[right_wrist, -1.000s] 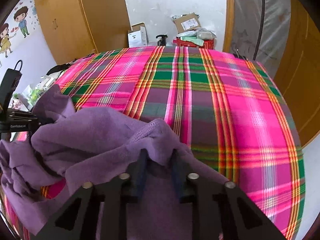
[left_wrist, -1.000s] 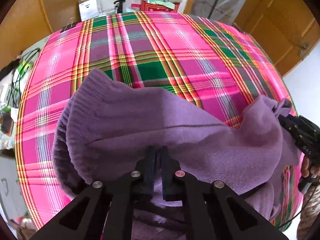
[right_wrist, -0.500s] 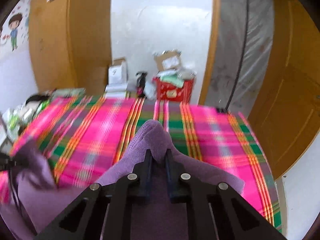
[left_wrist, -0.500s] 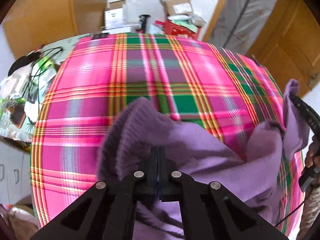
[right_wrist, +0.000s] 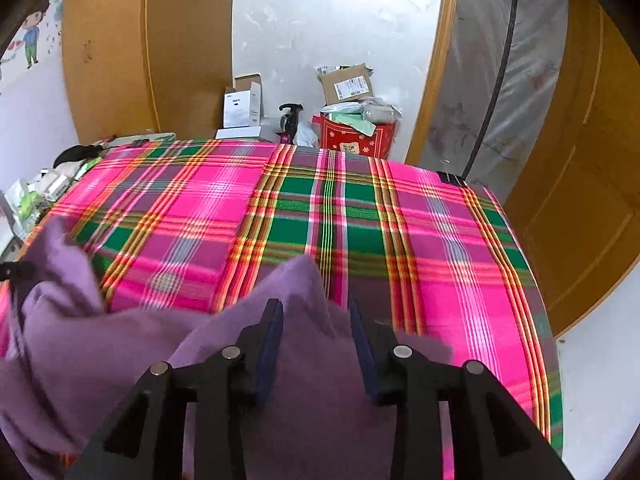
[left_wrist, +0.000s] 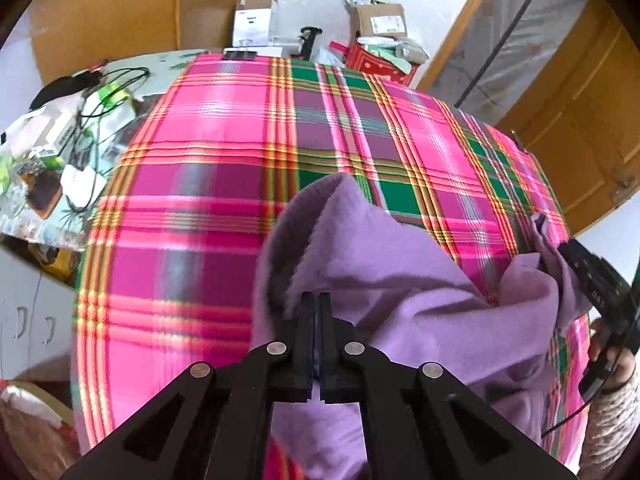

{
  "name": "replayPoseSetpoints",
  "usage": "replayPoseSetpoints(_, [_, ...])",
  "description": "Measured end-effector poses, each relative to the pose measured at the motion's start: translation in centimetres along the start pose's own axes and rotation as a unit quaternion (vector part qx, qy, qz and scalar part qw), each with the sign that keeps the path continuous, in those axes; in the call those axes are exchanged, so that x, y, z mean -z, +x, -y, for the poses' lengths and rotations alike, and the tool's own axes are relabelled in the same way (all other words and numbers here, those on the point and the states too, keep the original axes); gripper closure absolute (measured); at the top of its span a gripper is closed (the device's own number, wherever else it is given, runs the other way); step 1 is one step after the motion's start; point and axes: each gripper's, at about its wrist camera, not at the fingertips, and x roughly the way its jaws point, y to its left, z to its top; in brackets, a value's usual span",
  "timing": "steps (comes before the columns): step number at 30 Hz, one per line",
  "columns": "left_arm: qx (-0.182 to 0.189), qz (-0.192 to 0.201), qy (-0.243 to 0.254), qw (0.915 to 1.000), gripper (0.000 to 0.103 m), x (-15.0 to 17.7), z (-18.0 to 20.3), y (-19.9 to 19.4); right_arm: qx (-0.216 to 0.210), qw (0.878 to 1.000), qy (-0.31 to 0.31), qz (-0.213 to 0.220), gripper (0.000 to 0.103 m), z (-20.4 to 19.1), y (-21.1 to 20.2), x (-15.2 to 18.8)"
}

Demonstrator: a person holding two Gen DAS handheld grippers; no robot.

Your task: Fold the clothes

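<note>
A purple fleece garment (left_wrist: 400,280) hangs bunched over the pink and green plaid cover (left_wrist: 224,152). My left gripper (left_wrist: 318,300) is shut on a fold of it near the ribbed hem. In the right wrist view the garment (right_wrist: 120,340) rises in a peak between the fingers of my right gripper (right_wrist: 316,308), which stand wide apart and open. At the right edge of the left wrist view the right gripper (left_wrist: 588,272) has a corner of cloth draped against it. The left gripper (right_wrist: 12,270) shows at the far left edge of the right wrist view.
A side table (left_wrist: 60,140) with cables and small items stands left of the plaid surface. Cardboard boxes (left_wrist: 256,20) and a red box (right_wrist: 352,136) sit beyond the far edge. Wooden doors (right_wrist: 592,200) are on the right. A hand (left_wrist: 616,364) holds the right gripper.
The right gripper's fingers have spread apart around the cloth they pinched. The left gripper has closed fully on its fold. The garment has bunched up narrower between the two grippers.
</note>
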Motion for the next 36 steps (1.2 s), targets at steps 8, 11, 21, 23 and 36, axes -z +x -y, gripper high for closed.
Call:
replayPoseSetpoints(8, [0.002, 0.009, -0.015, 0.9998, 0.097, 3.7, -1.8, -3.3, -0.045, 0.998, 0.031, 0.023, 0.064, 1.0, -6.7, 3.7])
replayPoseSetpoints(11, [0.004, 0.004, -0.033, 0.9994, 0.089, 4.9, -2.9, -3.8, -0.091, 0.996, 0.010, 0.014, 0.064, -0.8, -8.5, 6.0])
replayPoseSetpoints(21, [0.039, -0.003, -0.093, 0.9949, 0.083, 8.0, -5.4, -5.2, -0.204, 0.978, -0.033, -0.005, 0.055, -7.3, -11.8, 13.0])
replayPoseSetpoints(23, [0.041, -0.004, -0.089, 0.9952, 0.080, 8.3, -4.9, -5.3, -0.218, 0.975, -0.046, -0.008, 0.055, -8.8, -12.1, 13.9])
replayPoseSetpoints(36, [0.062, -0.037, -0.080, 0.9942, 0.080, 10.2, -3.2, -3.5, -0.235, 0.964, -0.125, -0.016, 0.043, -15.6, -10.4, 14.8])
